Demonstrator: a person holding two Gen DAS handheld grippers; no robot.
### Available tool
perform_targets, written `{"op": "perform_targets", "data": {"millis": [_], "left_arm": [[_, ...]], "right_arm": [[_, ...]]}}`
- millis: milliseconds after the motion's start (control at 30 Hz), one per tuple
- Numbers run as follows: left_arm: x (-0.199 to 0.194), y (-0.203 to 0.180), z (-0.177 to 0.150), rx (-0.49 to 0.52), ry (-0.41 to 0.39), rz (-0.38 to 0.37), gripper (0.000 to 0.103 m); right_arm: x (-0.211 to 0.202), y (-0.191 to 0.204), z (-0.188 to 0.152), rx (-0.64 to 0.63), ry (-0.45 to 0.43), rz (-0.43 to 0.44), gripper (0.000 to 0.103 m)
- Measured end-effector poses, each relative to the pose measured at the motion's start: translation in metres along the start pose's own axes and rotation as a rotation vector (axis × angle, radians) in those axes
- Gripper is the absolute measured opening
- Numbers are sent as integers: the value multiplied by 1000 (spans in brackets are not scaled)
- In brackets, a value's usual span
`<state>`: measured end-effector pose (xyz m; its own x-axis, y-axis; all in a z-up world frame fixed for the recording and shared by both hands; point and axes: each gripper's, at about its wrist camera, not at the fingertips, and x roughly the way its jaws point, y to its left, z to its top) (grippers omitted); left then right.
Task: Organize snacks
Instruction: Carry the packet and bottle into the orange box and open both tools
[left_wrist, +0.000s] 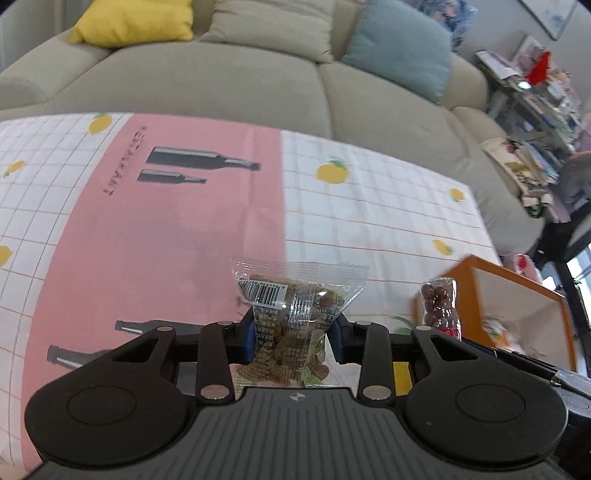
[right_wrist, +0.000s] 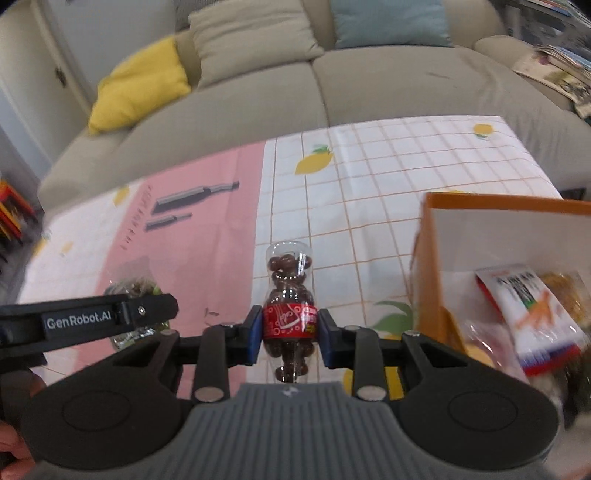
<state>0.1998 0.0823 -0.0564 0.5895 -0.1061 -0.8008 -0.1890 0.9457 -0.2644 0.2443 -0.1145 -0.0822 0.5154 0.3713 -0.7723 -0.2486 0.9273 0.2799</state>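
Note:
My left gripper (left_wrist: 293, 338) is shut on a clear snack packet (left_wrist: 295, 310) of brown pieces with a barcode label, held above the table. My right gripper (right_wrist: 289, 338) is shut on a small bottle-shaped candy container (right_wrist: 290, 314) with a red label, full of dark brown balls. That candy container also shows in the left wrist view (left_wrist: 441, 308), to the right of the packet. The left gripper (right_wrist: 110, 321) and its packet (right_wrist: 136, 288) appear at the left of the right wrist view. An orange box (right_wrist: 498, 206) stands at the right.
The orange box (left_wrist: 517, 280) holds several snack packets (right_wrist: 532, 306). The table wears a checked lemon cloth with a pink panel (left_wrist: 166, 229). A beige sofa (left_wrist: 229, 85) with yellow, beige and blue cushions lies beyond the table. Cluttered shelves (left_wrist: 543, 92) stand at the far right.

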Motion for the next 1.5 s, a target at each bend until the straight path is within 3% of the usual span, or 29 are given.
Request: {"op": "perform_targets", "data": {"millis": [233, 467, 700, 833, 1133, 1300, 1500], "left_arm": [[-42, -35, -18, 48, -18, -98, 41], [-65, -82, -35, 125, 0, -218, 41], [-61, -135, -48, 210, 62, -328, 41], [-54, -164, -52, 260, 94, -366, 41], [-18, -215, -57, 383, 220, -387, 41], [13, -240, -61, 458, 272, -338, 41], [46, -256, -60, 503, 330, -315, 41]], "right_arm": [[-69, -11, -17, 39, -94, 30, 29], [-125, -43, -31, 74, -132, 32, 29], [-169, -95, -34, 99, -93, 16, 29], [-186, -121, -33, 83, -65, -41, 29], [-185, -169, -26, 37, -8, -171, 29], [-163, -180, -24, -47, 24, -248, 29], [-133, -204, -23, -65, 98, -275, 29]]}}
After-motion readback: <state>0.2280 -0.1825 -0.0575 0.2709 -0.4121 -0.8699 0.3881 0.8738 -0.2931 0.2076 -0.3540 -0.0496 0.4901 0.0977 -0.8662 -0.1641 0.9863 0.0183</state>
